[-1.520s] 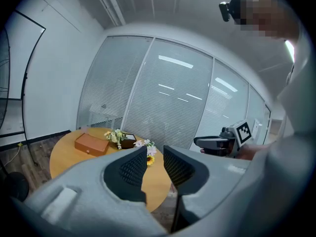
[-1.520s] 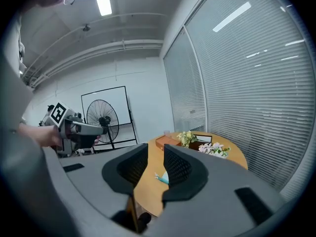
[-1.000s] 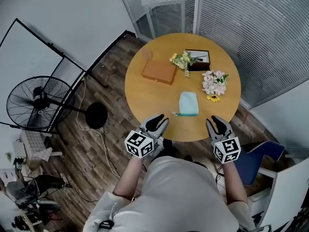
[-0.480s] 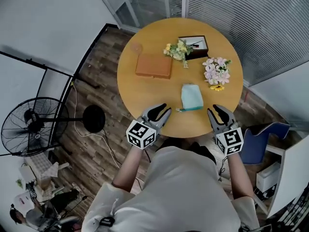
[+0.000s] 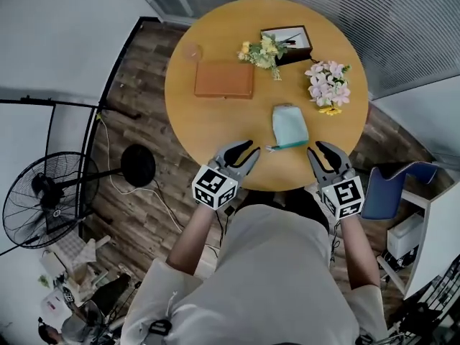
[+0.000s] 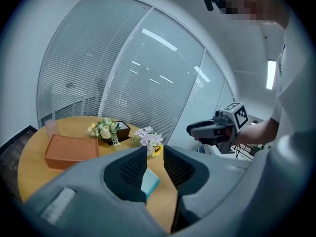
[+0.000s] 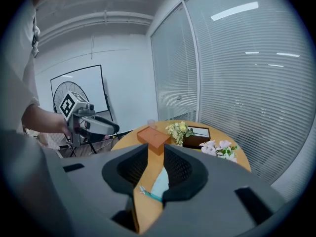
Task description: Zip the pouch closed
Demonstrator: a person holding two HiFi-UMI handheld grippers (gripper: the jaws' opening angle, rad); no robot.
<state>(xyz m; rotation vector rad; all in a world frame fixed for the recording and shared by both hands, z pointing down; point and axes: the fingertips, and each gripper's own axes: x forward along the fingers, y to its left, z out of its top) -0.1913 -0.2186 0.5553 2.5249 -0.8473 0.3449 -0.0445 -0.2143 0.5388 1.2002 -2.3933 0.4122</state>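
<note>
— Two grippers in your hands: is either one gripping anything?

— No. My left gripper [image 5: 251,149] has its jaws apart with nothing between them. My right gripper [image 5: 316,149] is the same, spread and empty. Both hover at the near edge of the round wooden table [image 5: 180,121], pointing forward and a little down.

— Where is the pouch?

— The pale blue pouch [image 5: 290,126] lies flat on the table, just beyond the jaw tips and between my two grippers. It touches neither one. Its teal zipper edge faces me, and the zipper pull [image 5: 271,148] sticks out at the end nearer my left gripper. In the right gripper view, the pouch and the pull show through the gap between the jaws, farther out on the tabletop. I cannot tell from here whether the zip is open.

— What else is on the table?

— An orange box [image 5: 223,79] sits farther back on the left, with a small cup [image 5: 191,52] near its far corner. A bunch of yellow and white flowers [image 5: 260,49] lies against a dark tray [image 5: 291,40]. Pink flowers [image 5: 328,86] lie beyond the pouch on the right. A fan [image 5: 43,196] stands on the floor to my left, and a blue chair [image 5: 384,191] is at my right.
</note>
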